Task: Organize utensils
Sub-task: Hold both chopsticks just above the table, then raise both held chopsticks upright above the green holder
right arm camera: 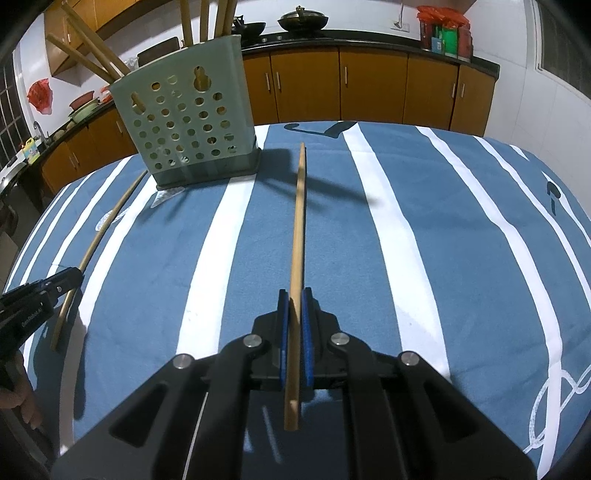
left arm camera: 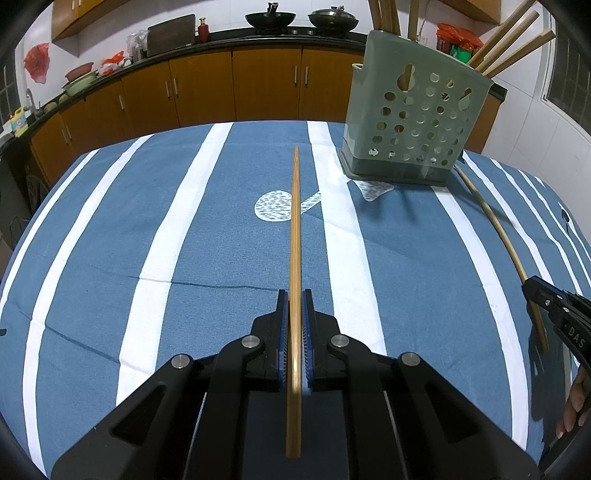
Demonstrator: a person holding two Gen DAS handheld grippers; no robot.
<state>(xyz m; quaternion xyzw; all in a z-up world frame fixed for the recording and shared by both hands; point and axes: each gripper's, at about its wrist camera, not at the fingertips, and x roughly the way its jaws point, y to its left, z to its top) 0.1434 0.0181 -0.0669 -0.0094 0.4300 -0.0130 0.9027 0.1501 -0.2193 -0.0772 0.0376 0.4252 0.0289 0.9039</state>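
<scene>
In the left wrist view my left gripper [left arm camera: 294,297] is shut on a bamboo chopstick [left arm camera: 296,221] that runs straight ahead between the blue pads, over the striped blue tablecloth [left arm camera: 184,240]. A green perforated utensil holder [left arm camera: 413,122] stands at the far right with several chopsticks [left arm camera: 517,40] upright in it. The right gripper [left arm camera: 532,291] shows at the right edge, clamped on a second chopstick [left arm camera: 495,221]. In the right wrist view my right gripper [right arm camera: 294,297] grips that chopstick [right arm camera: 299,221]. The holder [right arm camera: 184,125] is far left, and the left gripper [right arm camera: 72,277] holds its chopstick [right arm camera: 107,225].
Beyond the table's far edge runs a dark kitchen counter [left arm camera: 258,37] over orange cabinets [left arm camera: 207,85], with two woks [left arm camera: 269,16] on it. A person's hand [left arm camera: 574,406] shows at the right edge of the left wrist view. A window [left arm camera: 569,62] is on the right wall.
</scene>
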